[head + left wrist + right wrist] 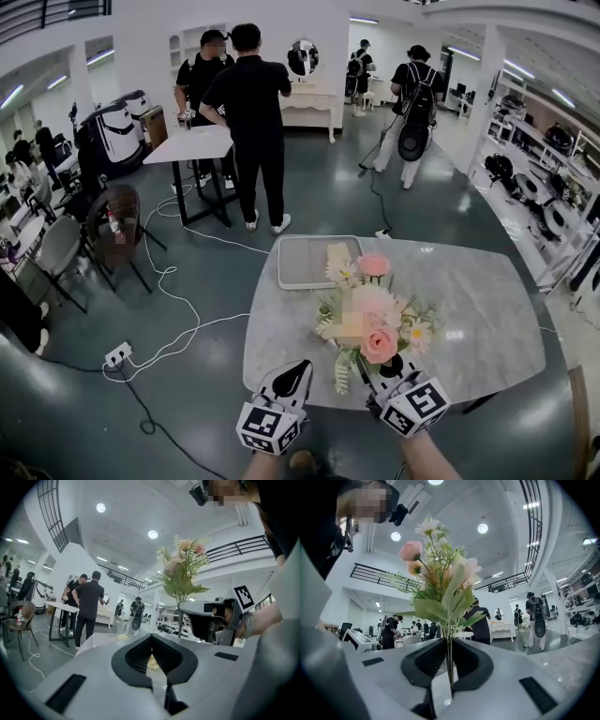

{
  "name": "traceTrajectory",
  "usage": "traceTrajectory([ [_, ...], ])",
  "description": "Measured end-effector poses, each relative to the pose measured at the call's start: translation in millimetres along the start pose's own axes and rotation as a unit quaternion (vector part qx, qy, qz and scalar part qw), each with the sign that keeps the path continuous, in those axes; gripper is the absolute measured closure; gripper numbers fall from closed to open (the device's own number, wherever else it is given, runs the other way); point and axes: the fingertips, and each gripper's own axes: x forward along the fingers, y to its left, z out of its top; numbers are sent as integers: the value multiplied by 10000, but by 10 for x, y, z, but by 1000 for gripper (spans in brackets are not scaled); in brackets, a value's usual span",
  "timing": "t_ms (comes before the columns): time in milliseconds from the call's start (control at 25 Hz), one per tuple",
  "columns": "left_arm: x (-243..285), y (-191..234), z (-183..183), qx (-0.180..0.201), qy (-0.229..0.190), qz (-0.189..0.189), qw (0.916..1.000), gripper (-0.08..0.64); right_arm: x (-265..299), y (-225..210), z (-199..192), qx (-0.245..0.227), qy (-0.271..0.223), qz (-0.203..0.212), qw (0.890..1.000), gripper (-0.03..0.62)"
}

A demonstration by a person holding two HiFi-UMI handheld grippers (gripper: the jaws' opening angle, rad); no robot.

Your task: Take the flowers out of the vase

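1. My right gripper (450,645) has its jaws clenched on the thin green stems of the flowers (440,581). The stems run straight up between the two black pads.
2. The flowers stand upright above those jaws: pink and cream blooms, a white daisy at the top, broad green leaves just above the pads.
3. In the head view the bunch is over the near part of the marble bench (487,319), close to its front edge and just ahead of my two grippers.
4. My left gripper (152,639) has its jaws clenched together with nothing between them. It sits low at the bench's near edge, beside the right gripper and to its left, apart from the flowers.
5. From the left gripper view the bunch rises above the right gripper, with the stems dropping straight down at the tip of its jaws.
6. A grey tray (302,264) lies on the far left part of the bench, beyond the flowers. A pale yellow piece (337,254) rests on its right side; I cannot tell what it is.
7. Past the bench, two people in black (246,98) stand at a white table (192,145), and another person with a backpack (412,98) stands farther right.
8. White cables (178,309) trail across the grey floor to a power strip (118,354).
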Motion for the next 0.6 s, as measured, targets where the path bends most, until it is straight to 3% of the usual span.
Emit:
traceTrajectory([
  [600, -80, -360, -4, 77, -1, 10, 10000, 546, -373, 30, 95, 25, -119, 70, 9999, 537],
])
